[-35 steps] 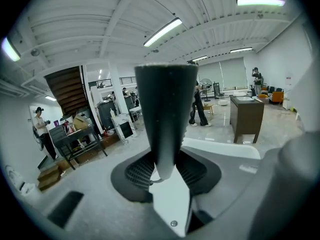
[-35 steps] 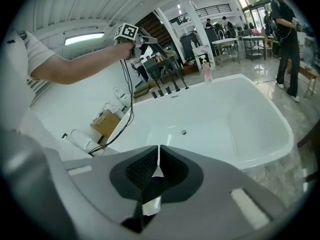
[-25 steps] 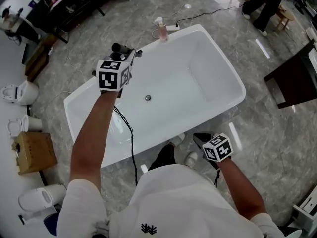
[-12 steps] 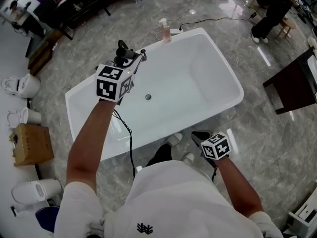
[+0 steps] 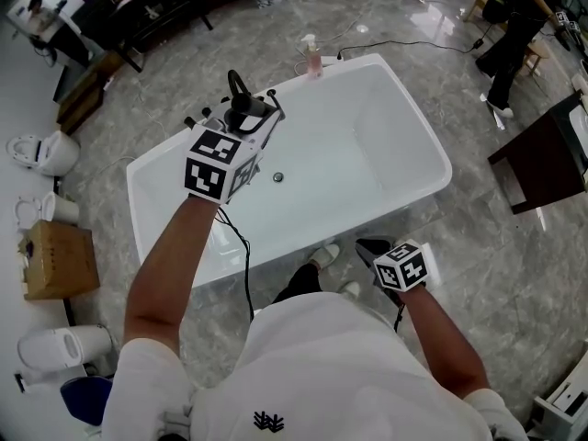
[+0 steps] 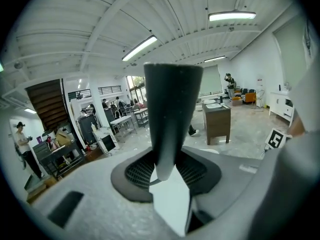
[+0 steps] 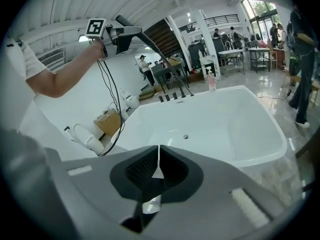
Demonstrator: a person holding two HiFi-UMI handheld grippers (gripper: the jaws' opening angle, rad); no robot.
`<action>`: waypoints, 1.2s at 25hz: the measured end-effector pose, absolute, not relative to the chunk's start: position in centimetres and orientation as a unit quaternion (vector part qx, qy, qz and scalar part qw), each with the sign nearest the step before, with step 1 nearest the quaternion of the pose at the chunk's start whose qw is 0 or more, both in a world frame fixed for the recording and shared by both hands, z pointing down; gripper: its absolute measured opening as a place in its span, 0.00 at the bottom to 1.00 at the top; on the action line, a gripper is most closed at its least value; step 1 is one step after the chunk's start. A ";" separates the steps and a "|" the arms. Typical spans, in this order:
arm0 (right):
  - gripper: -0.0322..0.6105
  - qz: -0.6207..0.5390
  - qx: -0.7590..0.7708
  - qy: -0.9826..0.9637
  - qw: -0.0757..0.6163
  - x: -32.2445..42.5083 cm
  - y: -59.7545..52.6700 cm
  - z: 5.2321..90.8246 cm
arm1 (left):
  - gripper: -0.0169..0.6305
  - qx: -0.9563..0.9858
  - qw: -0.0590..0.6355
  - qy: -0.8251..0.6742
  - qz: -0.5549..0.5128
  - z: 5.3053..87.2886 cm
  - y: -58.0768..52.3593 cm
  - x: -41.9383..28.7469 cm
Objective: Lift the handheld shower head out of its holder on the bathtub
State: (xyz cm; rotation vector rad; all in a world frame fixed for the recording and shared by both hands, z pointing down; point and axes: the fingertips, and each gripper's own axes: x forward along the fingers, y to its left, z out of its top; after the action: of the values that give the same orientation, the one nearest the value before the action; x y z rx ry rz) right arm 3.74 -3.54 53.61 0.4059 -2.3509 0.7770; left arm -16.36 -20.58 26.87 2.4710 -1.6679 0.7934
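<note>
Black shower head (image 6: 172, 109) clamped in left tongs (image 6: 169, 173); right tongs (image 7: 158, 165) closed, empty.

Below me, the grey marble floor (image 5: 496, 246) carries the white bathtub (image 5: 367, 136) straight ahead. A dark wooden cabinet (image 5: 542, 159) stands on it to my right, well apart from the bathtub.

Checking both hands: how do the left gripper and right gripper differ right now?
The left gripper is shut on the shower head; the right gripper is shut on nothing. The left is held high over the bathtub; the right hangs low outside its near rim. Both carry marker cubes.
</note>
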 end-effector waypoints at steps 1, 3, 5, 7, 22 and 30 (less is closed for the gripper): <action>0.09 0.293 0.153 -0.891 0.310 3.7 -3.4 53.5 | 0.24 0.802 0.026 -0.538 0.259 26.7 -20.1 -16.0; 0.09 0.292 0.152 -0.892 0.309 3.8 -2.9 53.4 | 0.24 0.805 0.023 -0.533 0.261 26.4 -19.2 -15.2; 0.09 0.293 0.151 -0.892 0.308 4.1 -2.3 53.5 | 0.24 0.809 0.021 -0.527 0.260 26.1 -18.2 -14.3; 0.09 0.295 0.150 -0.893 0.306 4.3 -2.0 53.6 | 0.24 0.812 0.019 -0.522 0.262 26.0 -17.5 -13.5; 0.09 0.293 0.147 -0.896 0.300 4.5 -1.1 53.4 | 0.24 0.842 0.043 -0.477 0.248 26.4 -14.4 -9.2; 0.09 0.288 0.146 -0.898 0.298 4.5 -1.0 53.1 | 0.24 0.847 0.047 -0.464 0.257 27.5 -13.8 -8.0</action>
State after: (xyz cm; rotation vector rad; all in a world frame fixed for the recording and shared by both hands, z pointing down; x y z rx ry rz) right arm 4.46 -0.97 53.07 0.3867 -2.3862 0.7660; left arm -7.98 -13.75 27.49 2.5831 -1.4155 0.7840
